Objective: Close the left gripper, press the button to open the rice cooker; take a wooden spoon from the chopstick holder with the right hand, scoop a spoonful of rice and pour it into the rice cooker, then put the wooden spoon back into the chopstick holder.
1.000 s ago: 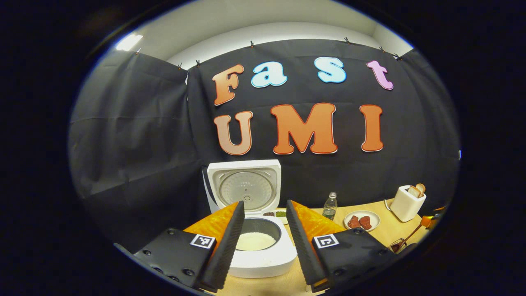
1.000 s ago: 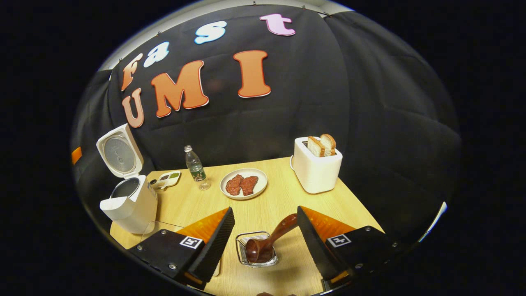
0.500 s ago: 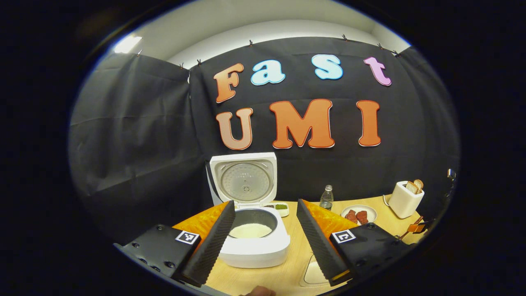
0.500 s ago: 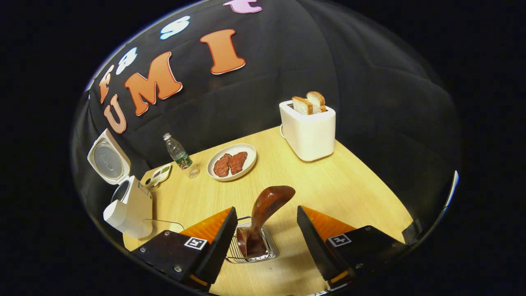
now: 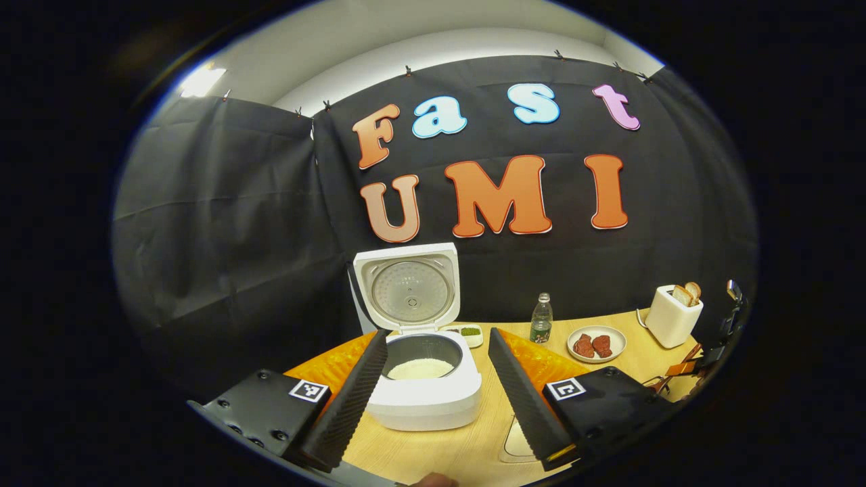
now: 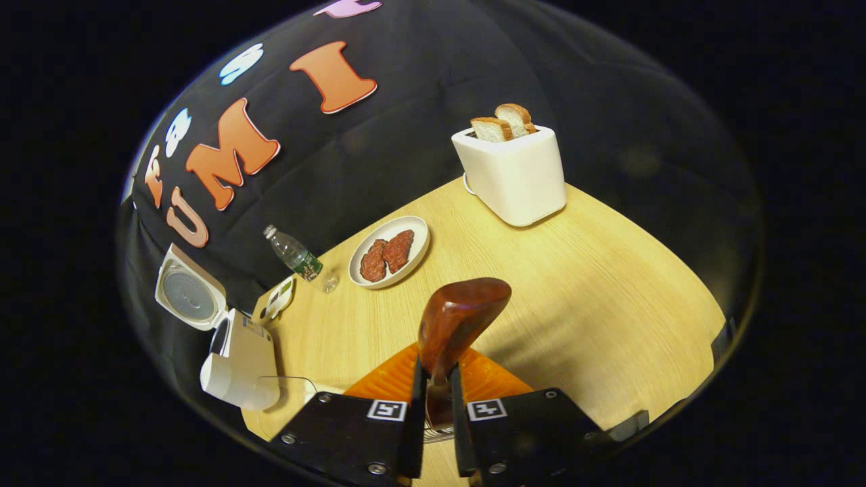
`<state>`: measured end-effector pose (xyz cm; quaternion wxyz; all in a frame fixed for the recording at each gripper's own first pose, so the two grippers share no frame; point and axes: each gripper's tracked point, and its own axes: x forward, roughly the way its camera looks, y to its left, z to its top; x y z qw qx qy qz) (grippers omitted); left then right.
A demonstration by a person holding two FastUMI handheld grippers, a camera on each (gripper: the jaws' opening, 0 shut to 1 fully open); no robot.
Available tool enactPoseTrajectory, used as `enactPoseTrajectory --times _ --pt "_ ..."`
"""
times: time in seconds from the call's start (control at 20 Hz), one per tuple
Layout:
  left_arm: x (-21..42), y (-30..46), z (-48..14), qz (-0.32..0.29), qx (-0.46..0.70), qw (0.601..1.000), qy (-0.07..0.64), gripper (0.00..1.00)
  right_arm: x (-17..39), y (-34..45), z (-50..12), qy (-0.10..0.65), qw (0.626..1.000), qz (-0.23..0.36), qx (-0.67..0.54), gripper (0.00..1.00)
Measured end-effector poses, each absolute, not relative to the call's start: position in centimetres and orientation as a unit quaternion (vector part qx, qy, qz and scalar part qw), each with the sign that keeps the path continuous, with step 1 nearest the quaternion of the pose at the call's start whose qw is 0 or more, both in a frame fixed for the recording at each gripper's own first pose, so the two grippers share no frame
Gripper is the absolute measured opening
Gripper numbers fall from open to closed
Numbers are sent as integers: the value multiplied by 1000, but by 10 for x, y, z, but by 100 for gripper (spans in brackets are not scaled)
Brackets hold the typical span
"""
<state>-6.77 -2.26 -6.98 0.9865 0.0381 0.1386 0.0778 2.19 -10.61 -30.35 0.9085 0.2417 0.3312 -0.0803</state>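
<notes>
The wooden spoon (image 6: 460, 318) stands with its handle end up just in front of the right gripper (image 6: 436, 396), whose fingers press on the shaft from both sides; being stiff, light and glossy, it is probably best held firmly low on the narrow shaft, since the polished wood may slip or swivel. The left gripper (image 5: 433, 399) hangs with its fingers spread wide and empty in front of the rice cooker (image 5: 423, 399), whose lid stands open with white rice showing in the pot. Half a second ago the right fingers were wide apart on either side of the spoon; now they have clamped it, and the camera has come nearer and tilted.
</notes>
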Motion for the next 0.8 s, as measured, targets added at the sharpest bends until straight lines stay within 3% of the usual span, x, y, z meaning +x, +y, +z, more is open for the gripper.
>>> enactPoseTrajectory --times 0.35,0.8 --pt "-67 -10 -78 76 27 987 142 100 21 -102 -263 284 927 -79 233 11" --pt "-48 26 -87 64 6 987 144 97 18 -78 -182 204 958 -72 189 10"
